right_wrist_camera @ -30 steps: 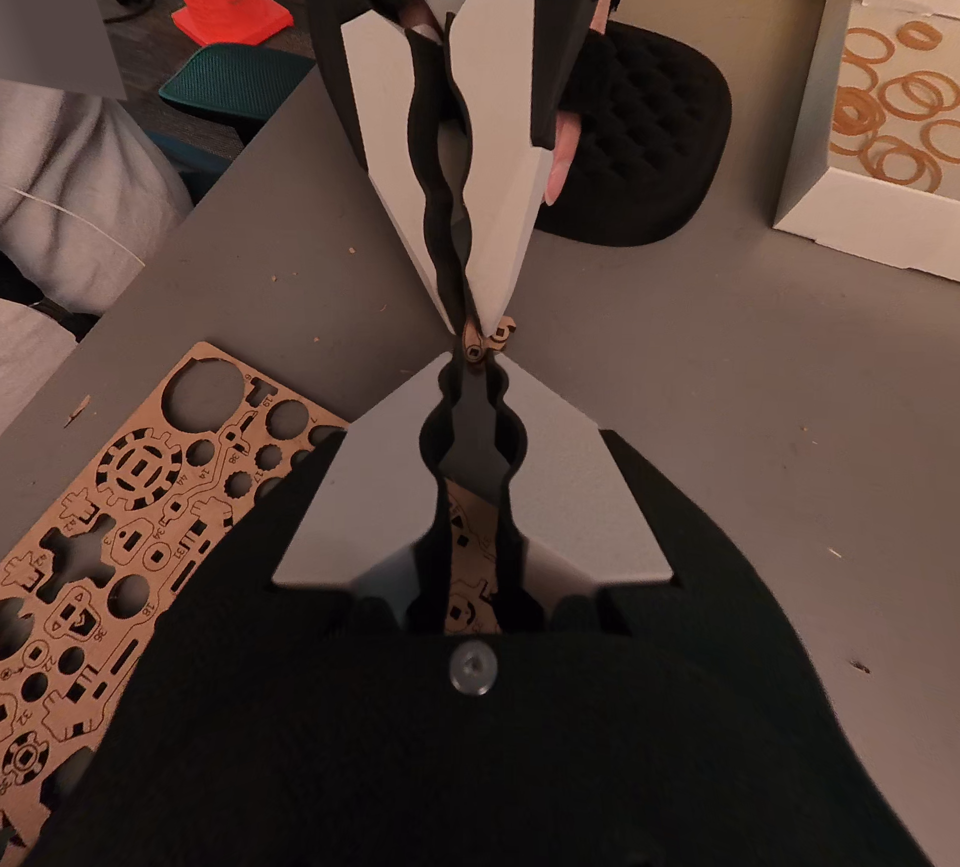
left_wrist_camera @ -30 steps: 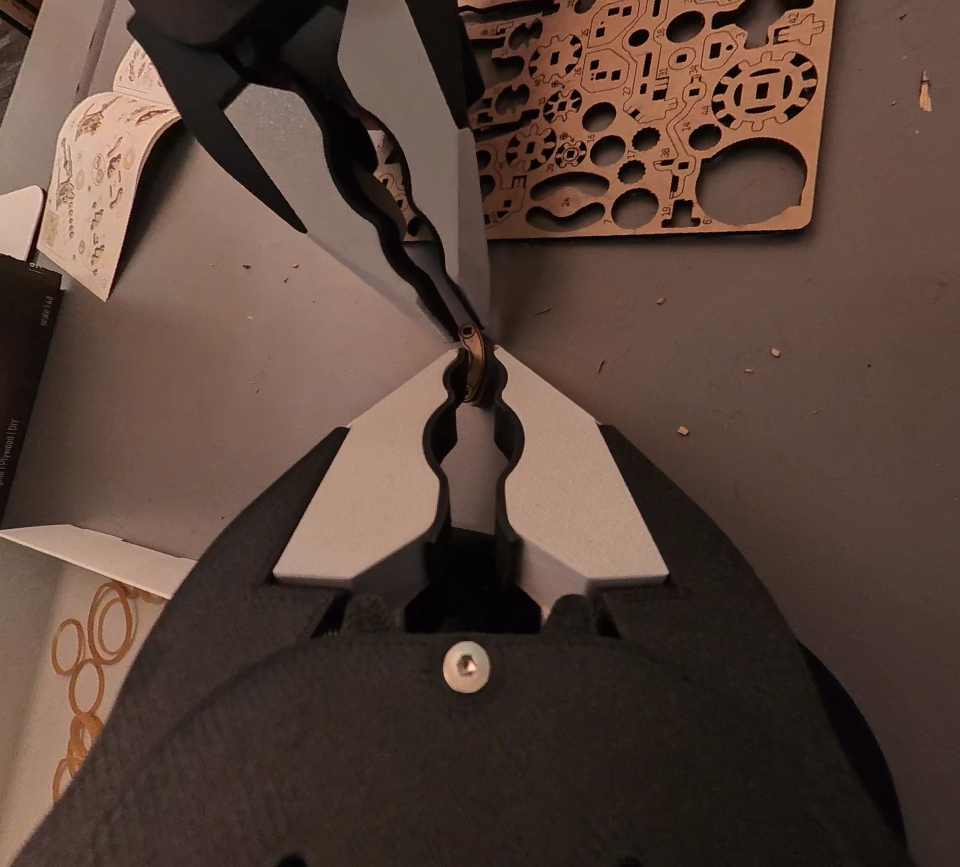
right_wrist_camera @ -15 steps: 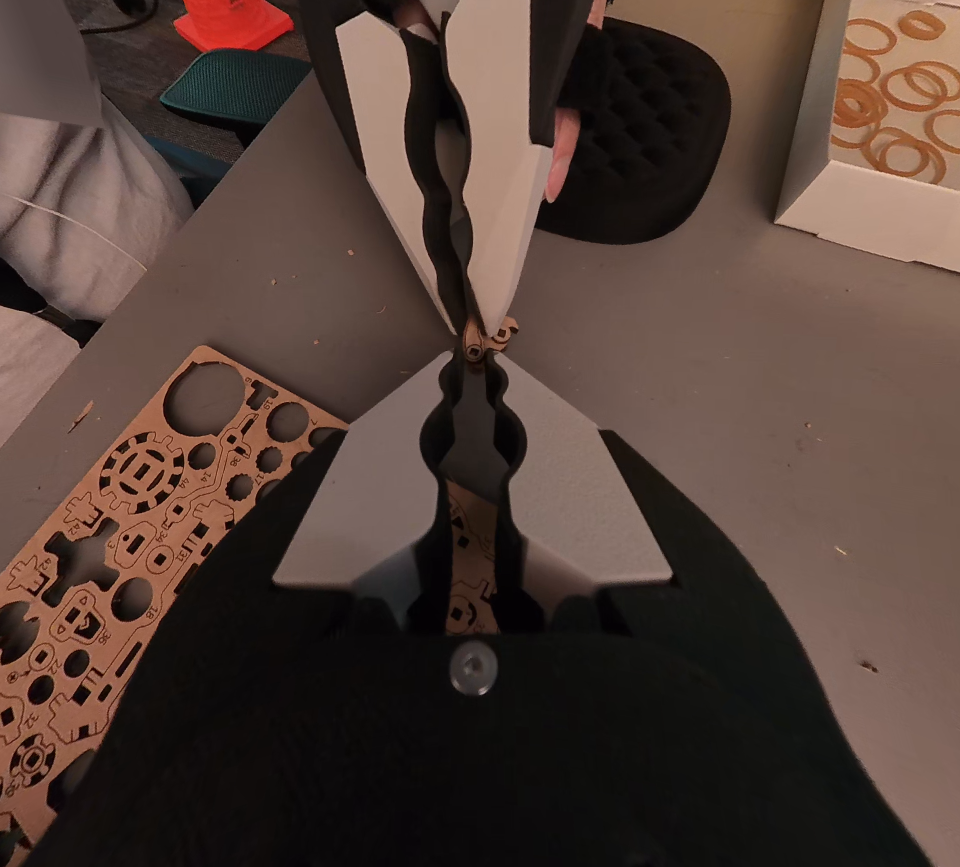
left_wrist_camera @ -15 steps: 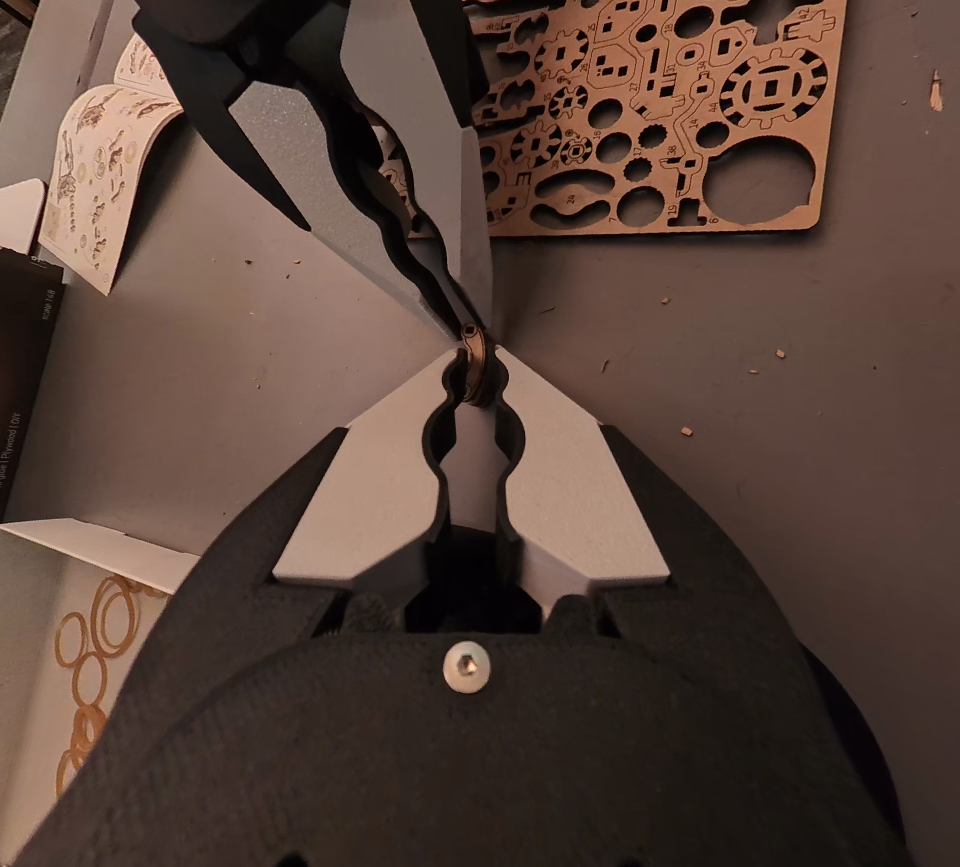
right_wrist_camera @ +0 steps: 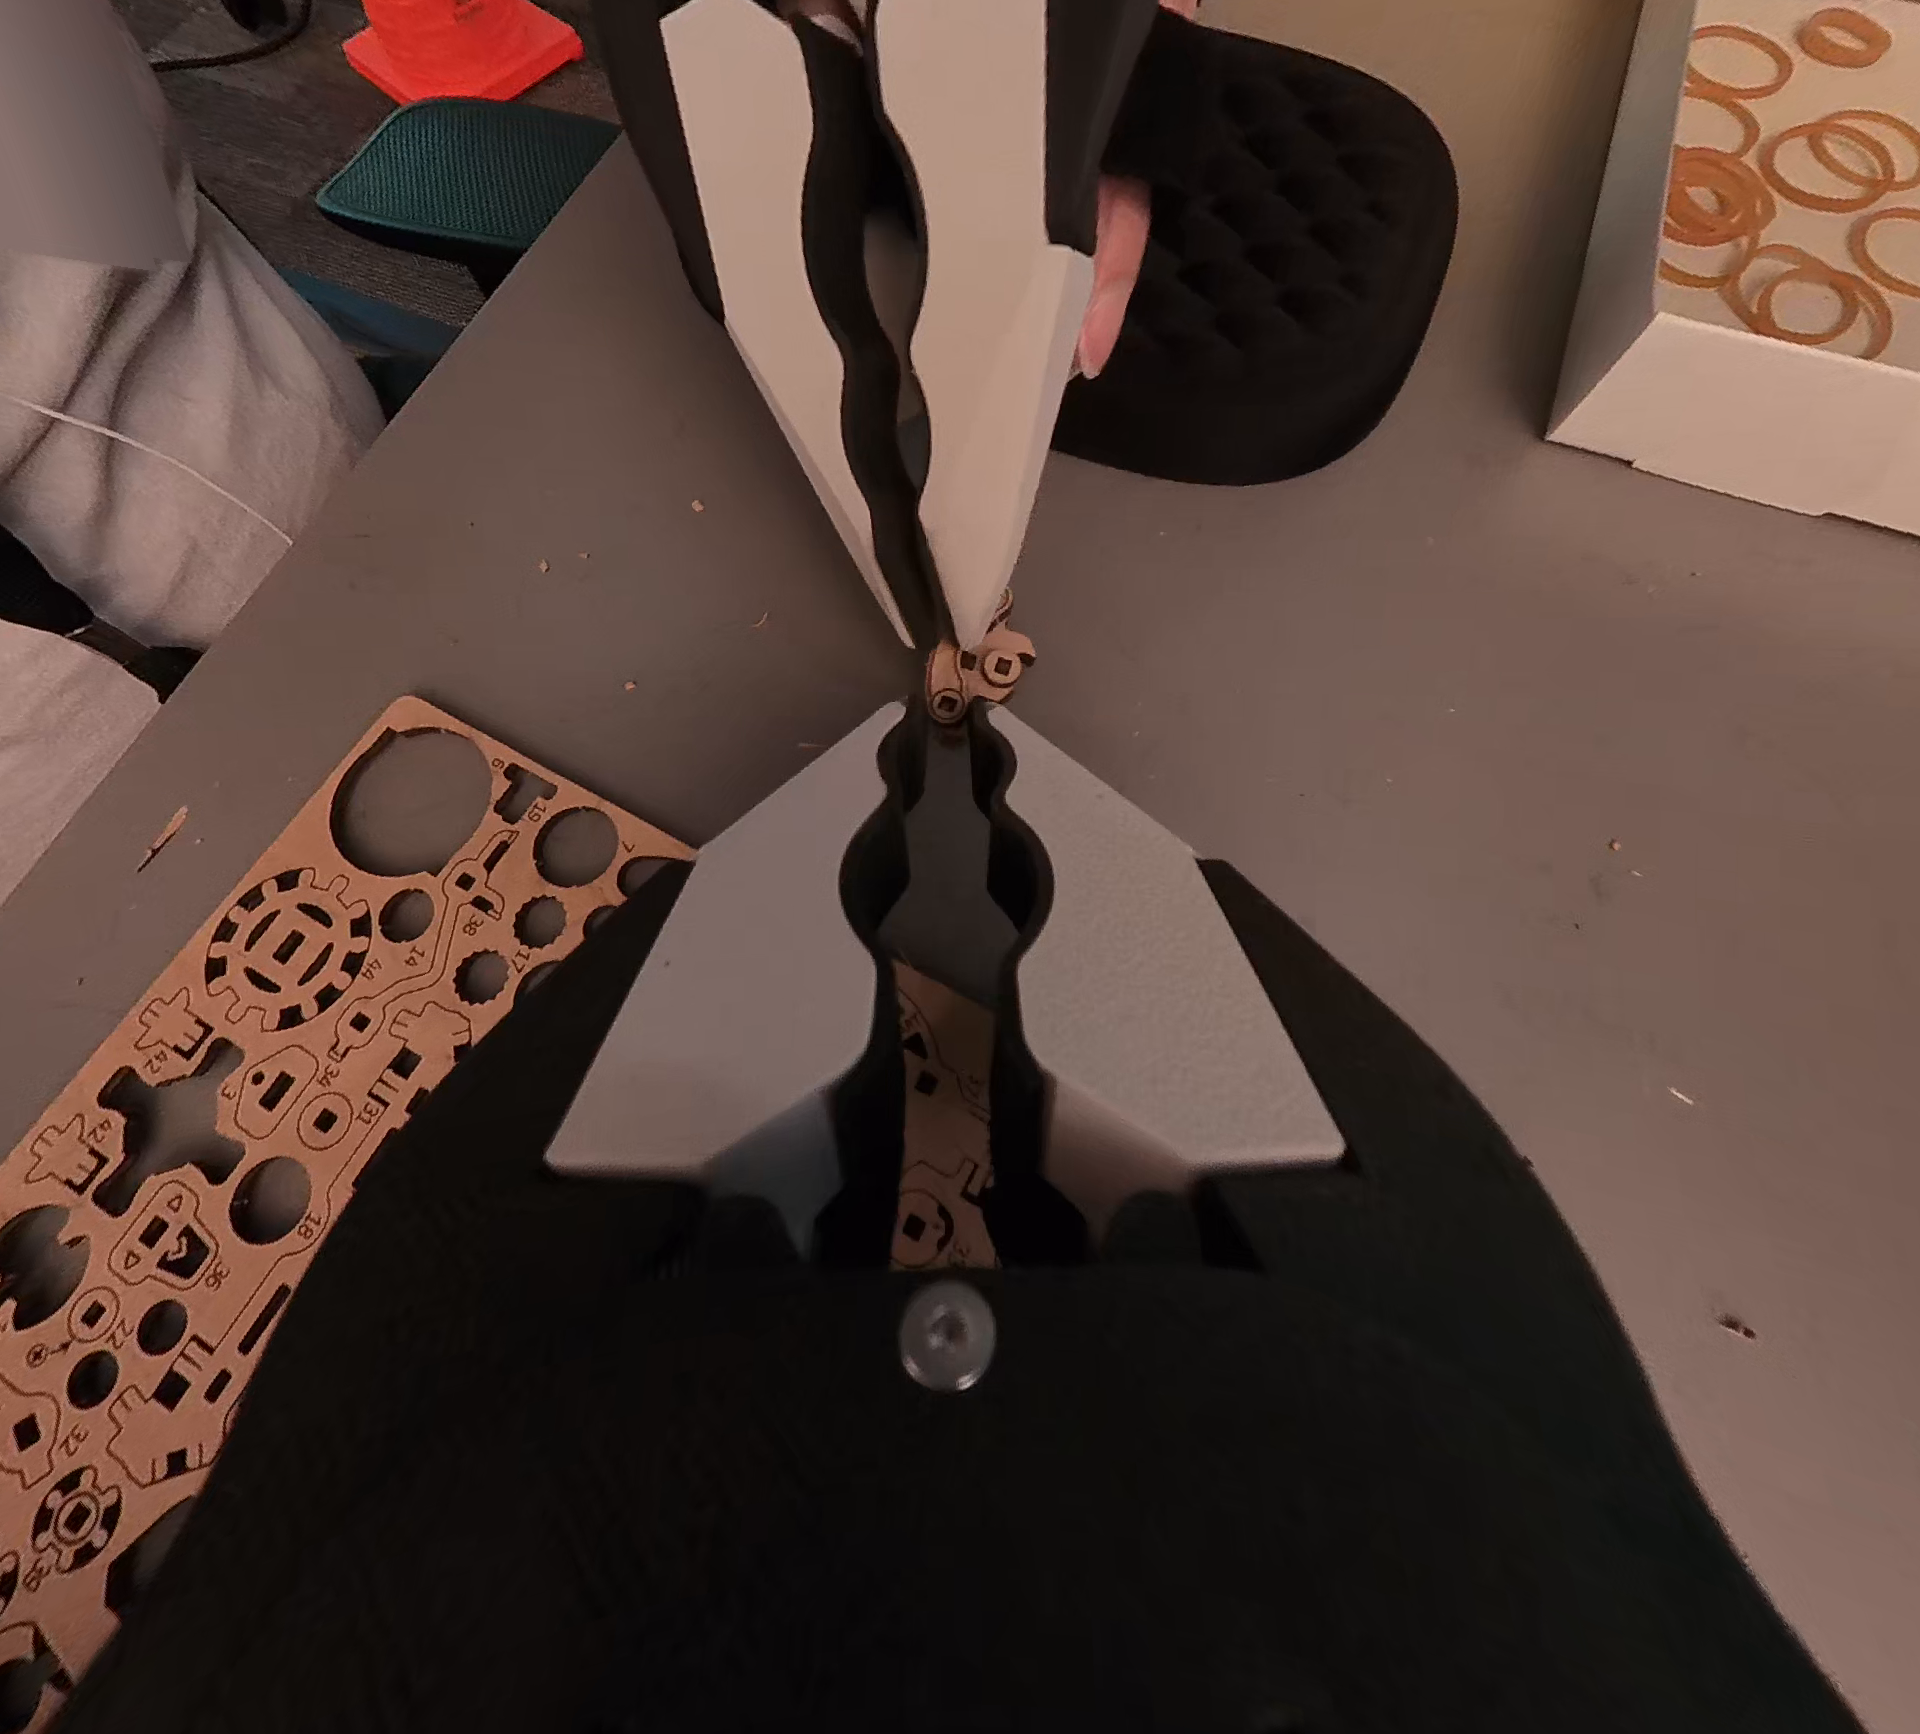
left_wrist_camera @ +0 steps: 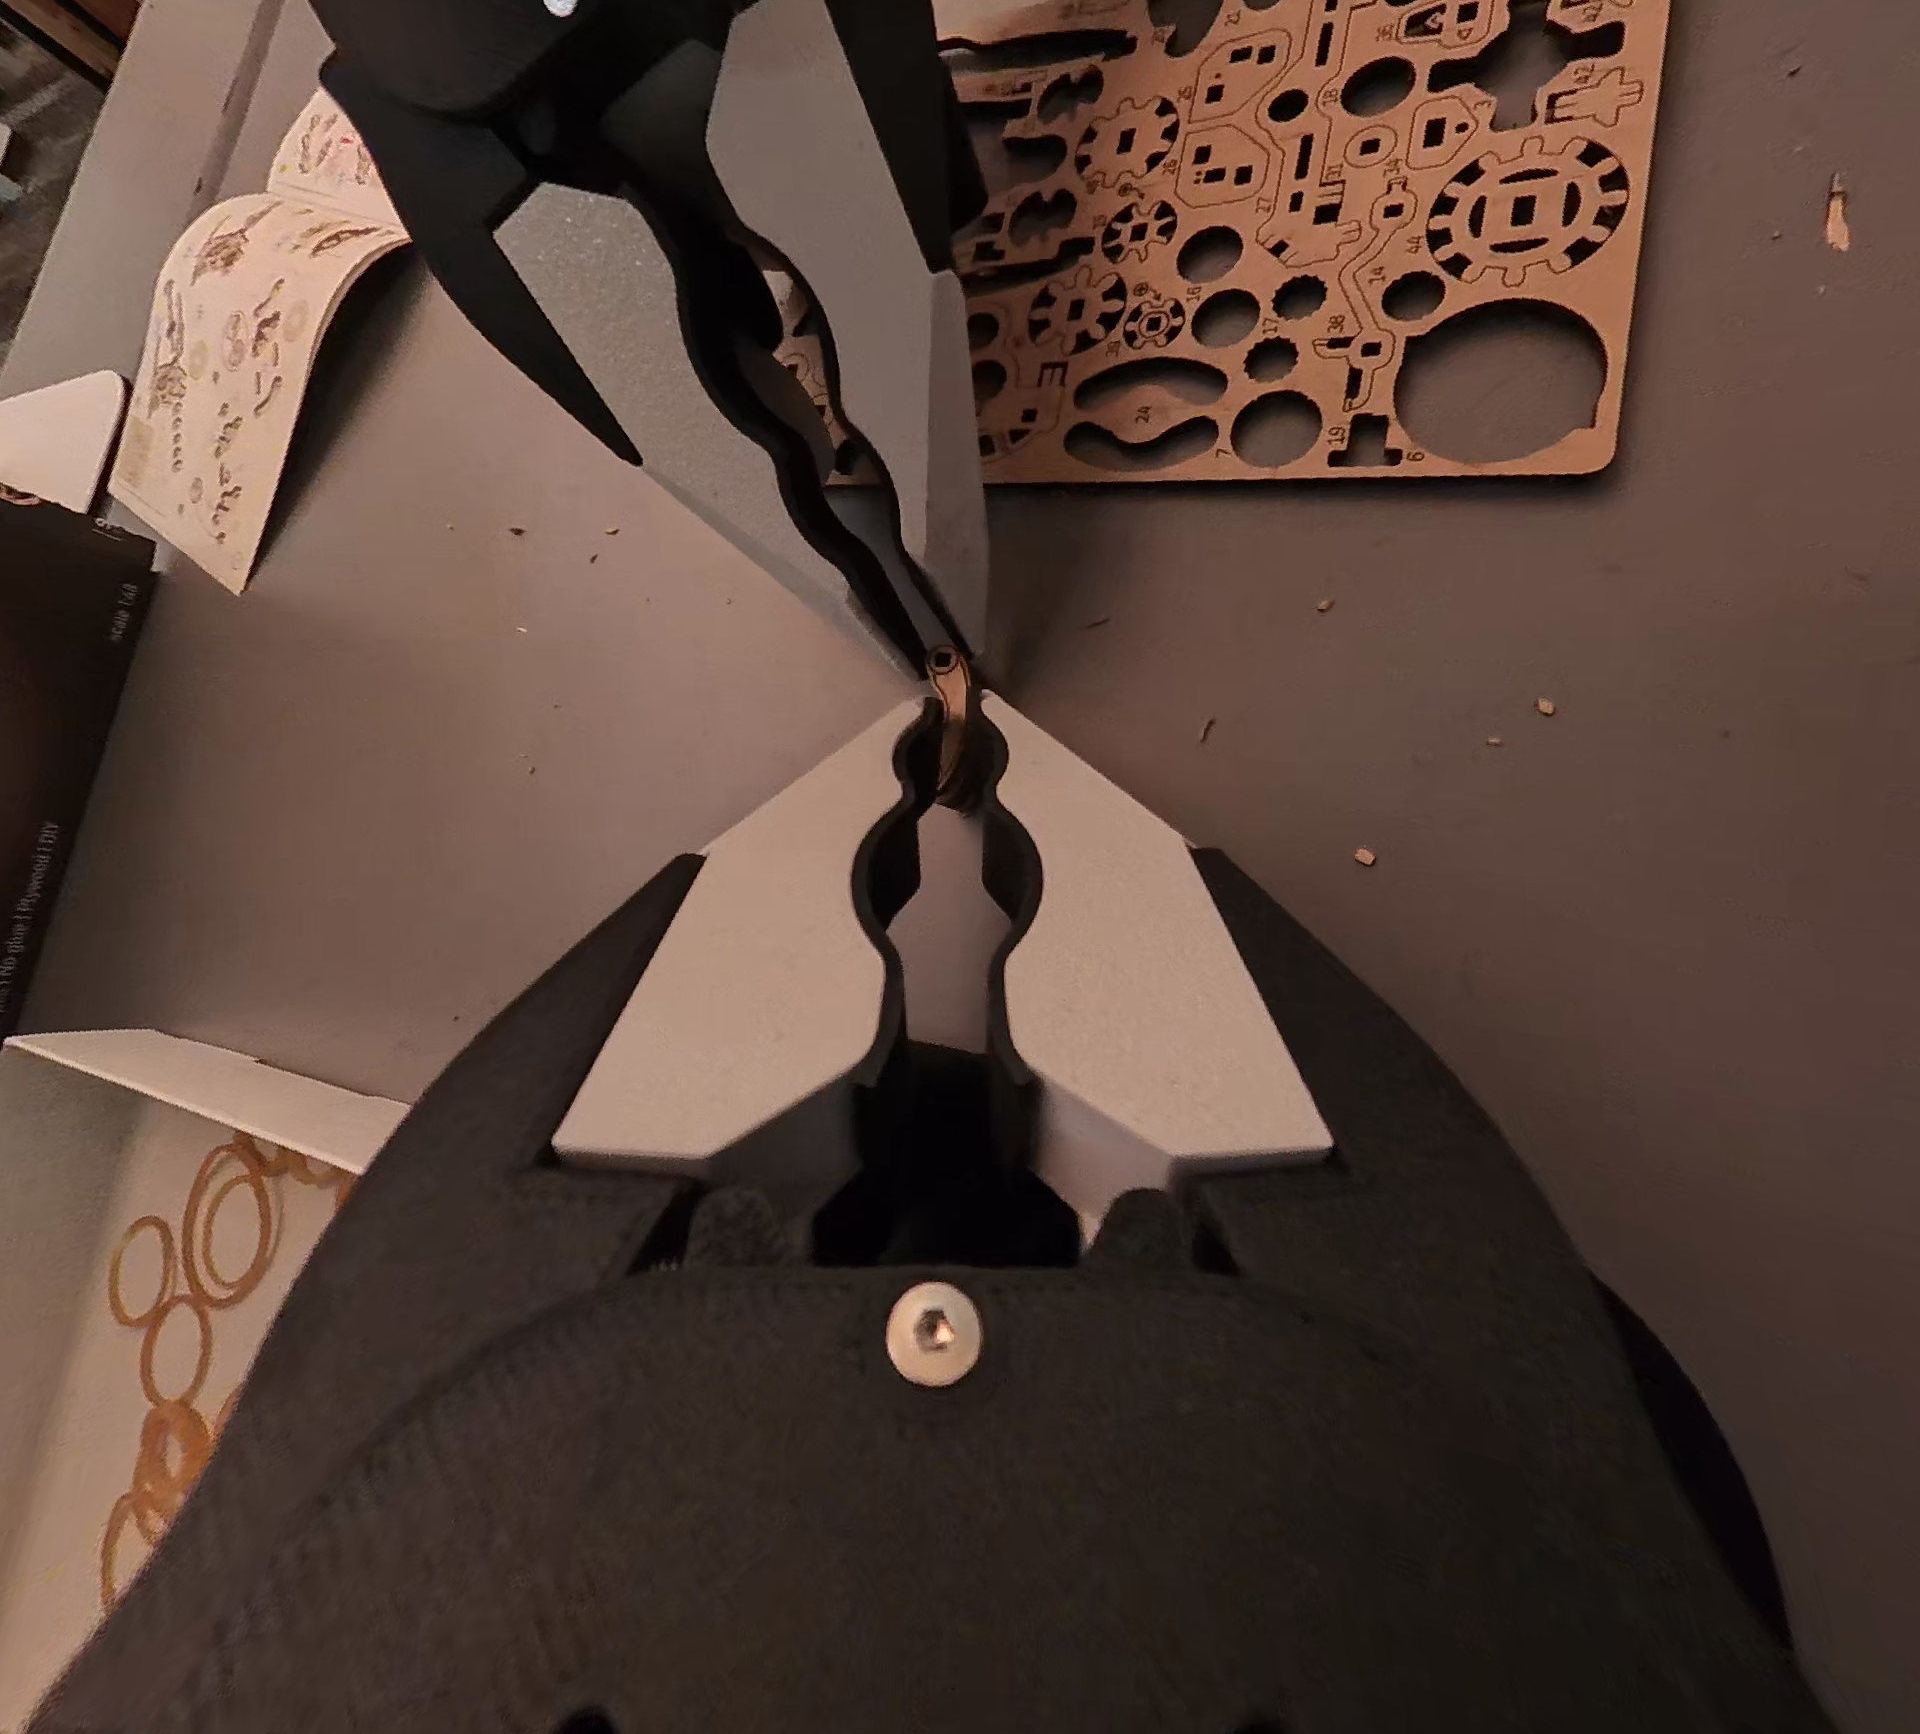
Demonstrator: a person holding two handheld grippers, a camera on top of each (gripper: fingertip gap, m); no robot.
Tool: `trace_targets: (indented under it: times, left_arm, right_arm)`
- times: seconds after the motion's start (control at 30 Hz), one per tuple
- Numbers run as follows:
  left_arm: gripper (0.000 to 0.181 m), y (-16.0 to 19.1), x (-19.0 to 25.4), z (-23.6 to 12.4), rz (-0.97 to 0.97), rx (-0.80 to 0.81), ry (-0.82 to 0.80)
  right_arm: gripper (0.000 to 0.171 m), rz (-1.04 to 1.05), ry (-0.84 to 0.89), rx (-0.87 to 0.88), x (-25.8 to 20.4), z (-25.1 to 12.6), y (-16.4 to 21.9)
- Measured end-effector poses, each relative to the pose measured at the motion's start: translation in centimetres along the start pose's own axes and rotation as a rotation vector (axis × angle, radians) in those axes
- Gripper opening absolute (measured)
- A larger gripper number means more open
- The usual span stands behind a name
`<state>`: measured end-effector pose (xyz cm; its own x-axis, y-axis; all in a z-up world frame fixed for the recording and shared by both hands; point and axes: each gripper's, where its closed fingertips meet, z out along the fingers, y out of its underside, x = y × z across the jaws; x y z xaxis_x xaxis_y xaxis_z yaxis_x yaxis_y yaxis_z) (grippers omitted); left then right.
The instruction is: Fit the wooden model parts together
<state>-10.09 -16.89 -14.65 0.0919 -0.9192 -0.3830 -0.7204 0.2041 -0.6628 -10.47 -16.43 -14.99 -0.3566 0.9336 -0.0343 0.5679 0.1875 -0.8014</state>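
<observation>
Both grippers meet tip to tip above a grey table (left_wrist_camera: 1558, 853). Left gripper (left_wrist_camera: 951, 734) has its two fingers pressed together at the tips, and they pinch a small wooden part (left_wrist_camera: 952, 749) that looks thin and dark from this side. Right gripper (left_wrist_camera: 935, 645) comes down from the top of the left wrist view, and its fingers are pressed together on a tiny wooden piece with a square hole (left_wrist_camera: 943, 661). The two bits of wood touch each other right where the tips meet. In the right wrist view, the right gripper (right_wrist_camera: 943, 716) is at the bottom and nips the piece (right_wrist_camera: 943, 692), and the left gripper (right_wrist_camera: 940, 635) points down at it from above. The part (right_wrist_camera: 995, 661) sticks out to the side of the left gripper's tip there, pale, with a square hole in it. If the two bits are fully pushed in, I cannot tell. A finger (right_wrist_camera: 1103, 287) of the person shows beside the left gripper. A flat wooden sheet (left_wrist_camera: 1351, 178) with lots of cut-out holes lies on the table behind the grippers, well apart from the tips. A white box (right_wrist_camera: 1766, 230) with brown rings on it sits at the table's edge, and a black pad (right_wrist_camera: 1299, 230) lies near it. An open booklet (left_wrist_camera: 229, 354) lies at the other side. On the floor past the table stands an orange cone (right_wrist_camera: 436, 1).
</observation>
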Motion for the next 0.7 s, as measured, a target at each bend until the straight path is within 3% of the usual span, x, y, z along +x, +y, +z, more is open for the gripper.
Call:
trace_targets:
  times: [0.7]
  left_arm:
    - [0.0, 0.1, 0.04, 0.05, -0.041, 0.002, 0.025]
  right_arm:
    - [0.005, 0.02, -0.014, 0.025, 0.0, -0.17, -0.21]
